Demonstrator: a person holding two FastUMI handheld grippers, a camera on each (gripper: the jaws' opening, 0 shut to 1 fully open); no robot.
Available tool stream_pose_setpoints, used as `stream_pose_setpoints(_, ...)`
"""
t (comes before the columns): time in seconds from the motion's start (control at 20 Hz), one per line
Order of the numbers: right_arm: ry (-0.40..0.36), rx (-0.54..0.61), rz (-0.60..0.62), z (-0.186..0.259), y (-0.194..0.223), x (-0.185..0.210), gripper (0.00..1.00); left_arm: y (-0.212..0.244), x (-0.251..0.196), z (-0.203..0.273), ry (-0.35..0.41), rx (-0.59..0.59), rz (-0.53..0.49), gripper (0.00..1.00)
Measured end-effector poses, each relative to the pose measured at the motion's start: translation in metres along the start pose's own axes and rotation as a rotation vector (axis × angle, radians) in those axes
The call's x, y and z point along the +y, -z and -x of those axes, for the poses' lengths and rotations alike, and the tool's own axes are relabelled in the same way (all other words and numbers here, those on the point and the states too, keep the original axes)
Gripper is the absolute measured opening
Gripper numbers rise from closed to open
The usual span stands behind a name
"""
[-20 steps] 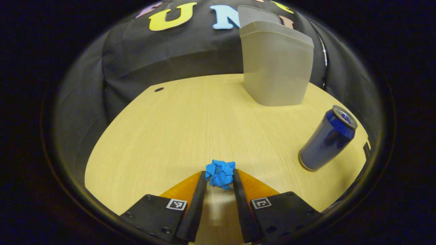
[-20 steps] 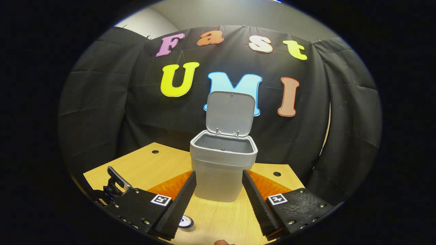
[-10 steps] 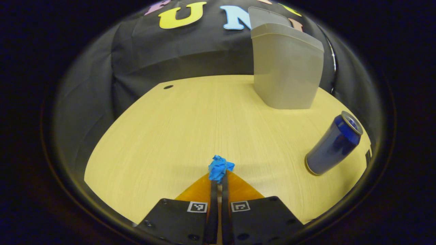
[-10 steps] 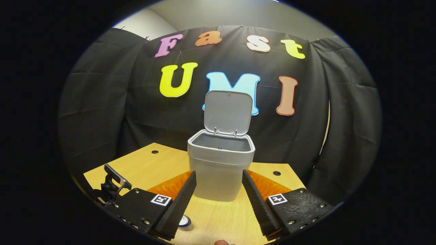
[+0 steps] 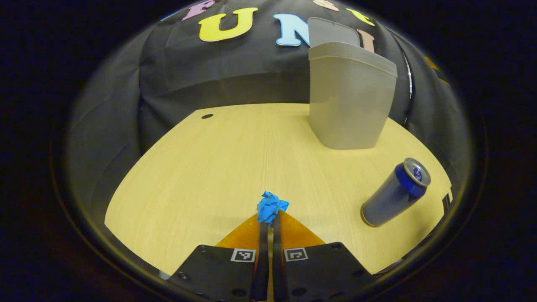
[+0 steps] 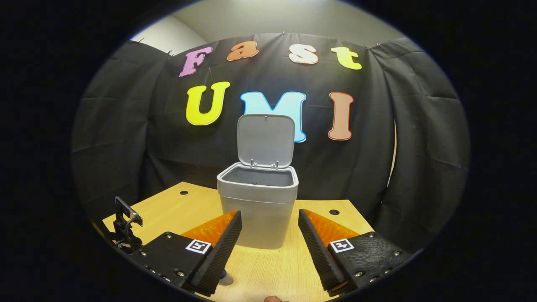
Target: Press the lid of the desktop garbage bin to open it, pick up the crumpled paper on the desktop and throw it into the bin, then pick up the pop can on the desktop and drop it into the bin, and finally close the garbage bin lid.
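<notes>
A: Left gripper view first: left tongs (image 5: 269, 220) closed tight on the crumpled paper (image 5: 271, 206), both fingers pinching it, blue wad sticking out past the tips, above the bench (image 5: 218, 167).

B: Bin?

A: Garbage bin (image 5: 348, 98) stands on the bench well beyond the paper, off to its right. Lid (image 5: 331, 31) up behind the rim. From this side the inside is hidden.

B: Can?

A: Pop can (image 5: 394, 193) stands on the bench nearer than the bin, to the bin's right, well apart from it.

B: Right gripper view?

A: Right tongs (image 6: 268, 243) wide apart, gripping nothing, in front of the garbage bin (image 6: 258, 205). Lid (image 6: 265, 140) upright on its hinges at the bin's back edge. Mouth open; the part of the interior that shows looks bare grey, the bottom can't be seen. Left of the bin, low over the bench (image 6: 184, 207) edge, part of the other gripper (image 6: 123, 224).
</notes>
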State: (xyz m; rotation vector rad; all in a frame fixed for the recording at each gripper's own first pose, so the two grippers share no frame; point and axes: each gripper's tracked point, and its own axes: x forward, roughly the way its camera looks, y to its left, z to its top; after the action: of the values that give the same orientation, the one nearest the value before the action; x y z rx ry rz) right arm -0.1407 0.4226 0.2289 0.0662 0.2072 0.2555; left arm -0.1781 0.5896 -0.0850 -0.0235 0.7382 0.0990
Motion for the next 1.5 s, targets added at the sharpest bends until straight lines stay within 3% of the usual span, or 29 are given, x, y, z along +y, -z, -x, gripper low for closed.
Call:
stream_pose_setpoints(0.05,0.003,-0.003,-0.004,-0.001,0.0,-0.002,0.88,-0.009,-0.001,0.003,0.001,-0.013,0.001,0.09)
stream_pose_setpoints(0.5,0.037,-0.033,-0.022,-0.01,-0.017,-0.022,0.88,-0.094,-0.017,0.027,0.017,-0.154,0.006,0.11)
stream_pose_setpoints(1.05,0.043,-0.003,-0.018,-0.013,-0.006,-0.03,0.88,-0.209,-0.057,0.057,0.123,-0.346,-0.016,0.11)
stream_pose_setpoints(1.5,0.091,-0.001,-0.031,-0.011,-0.006,-0.041,0.88,-0.298,-0.097,0.058,0.203,-0.508,-0.075,0.12)
